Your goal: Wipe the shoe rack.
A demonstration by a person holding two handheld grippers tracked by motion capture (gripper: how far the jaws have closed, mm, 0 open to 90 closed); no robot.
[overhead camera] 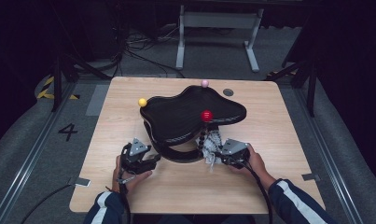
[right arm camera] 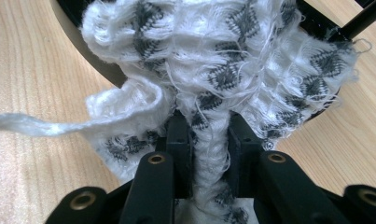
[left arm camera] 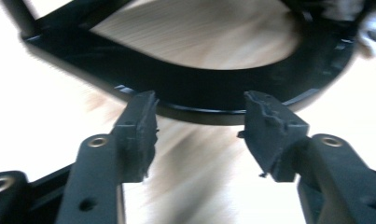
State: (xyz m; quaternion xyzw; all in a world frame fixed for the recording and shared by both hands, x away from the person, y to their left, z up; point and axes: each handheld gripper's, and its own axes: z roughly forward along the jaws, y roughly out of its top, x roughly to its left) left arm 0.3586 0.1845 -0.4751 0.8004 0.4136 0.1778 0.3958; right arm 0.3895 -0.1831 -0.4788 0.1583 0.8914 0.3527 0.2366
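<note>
A black stand with a wavy top shelf (overhead camera: 181,114) sits mid-table on a curved base ring (overhead camera: 178,156). Yellow (overhead camera: 142,102), pink (overhead camera: 205,83) and red (overhead camera: 206,115) balls cap its posts. My left gripper (overhead camera: 154,161) is at the front left of the ring. In the left gripper view it (left arm camera: 199,109) stands open, with nothing between its jaws and the ring (left arm camera: 199,86) just beyond the tips. My right gripper (overhead camera: 216,156) is shut on a white and grey woven cloth (overhead camera: 211,144). In the right gripper view the cloth (right arm camera: 213,56) bunches between the jaws of the right gripper (right arm camera: 206,126) and spreads over the ring.
The wooden table (overhead camera: 185,186) has bare surface in front of both hands. A small grey disc (overhead camera: 228,92) is set into the far right of the tabletop. Behind the table stand a white frame (overhead camera: 218,28) and loose cables (overhead camera: 139,51) on the floor.
</note>
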